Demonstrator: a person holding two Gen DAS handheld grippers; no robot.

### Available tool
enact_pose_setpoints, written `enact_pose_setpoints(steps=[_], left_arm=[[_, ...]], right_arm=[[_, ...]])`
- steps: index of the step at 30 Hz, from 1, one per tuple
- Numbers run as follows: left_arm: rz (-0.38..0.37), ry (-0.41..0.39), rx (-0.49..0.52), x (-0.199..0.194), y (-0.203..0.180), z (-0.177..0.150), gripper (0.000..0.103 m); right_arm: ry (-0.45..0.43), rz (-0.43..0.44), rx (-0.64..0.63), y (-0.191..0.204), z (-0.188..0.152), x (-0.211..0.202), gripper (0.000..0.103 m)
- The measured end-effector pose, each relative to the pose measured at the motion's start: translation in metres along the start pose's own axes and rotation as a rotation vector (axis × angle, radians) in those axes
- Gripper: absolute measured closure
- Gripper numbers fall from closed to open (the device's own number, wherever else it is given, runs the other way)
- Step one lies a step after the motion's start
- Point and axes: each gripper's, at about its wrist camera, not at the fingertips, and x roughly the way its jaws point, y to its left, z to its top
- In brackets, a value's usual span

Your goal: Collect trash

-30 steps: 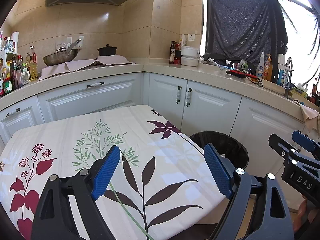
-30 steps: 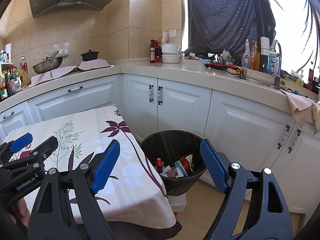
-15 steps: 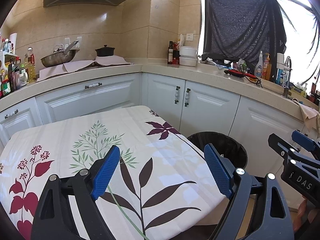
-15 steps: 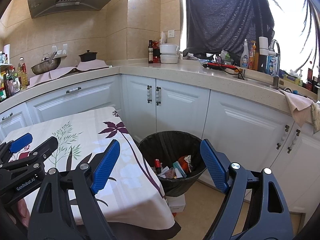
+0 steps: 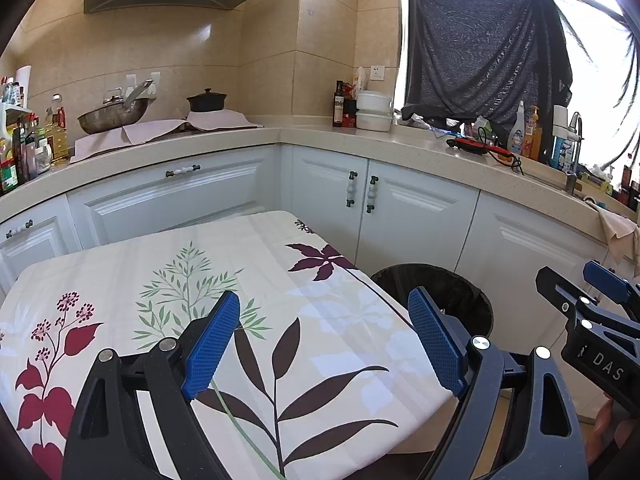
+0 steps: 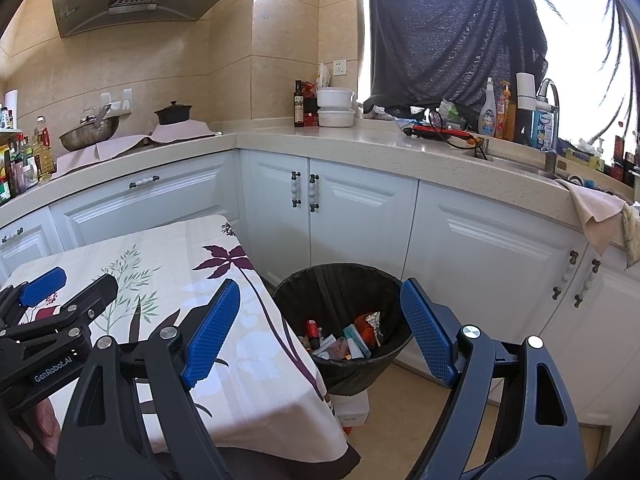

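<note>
Both your left gripper [image 5: 324,340] and right gripper [image 6: 316,332] are wide open, empty. The trash [image 6: 348,340] in the bin [image 6: 340,280] looks light and crinkly; pinch edges gently.

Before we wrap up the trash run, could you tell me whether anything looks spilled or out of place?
Nothing stands out. The collected trash sits inside the black bin, none on the floor beside it, and the floral tablecloth lies flat. Both tools, left and right, are open.

Wok [image 5: 114,117], pot [image 5: 206,101], floral tablecloth [image 5: 168,280].
</note>
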Motion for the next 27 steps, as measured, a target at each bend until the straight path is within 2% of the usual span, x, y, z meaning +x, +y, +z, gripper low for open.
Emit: enact_pose_setpoints(steps=[27], left_arm=[[-0.021,0.011,0.004,0.0071,-0.0051,-0.0007,0.018]], right_arm=[[0.003,0.001,-0.001,-0.0021,0.0016,0.0028,0.023]])
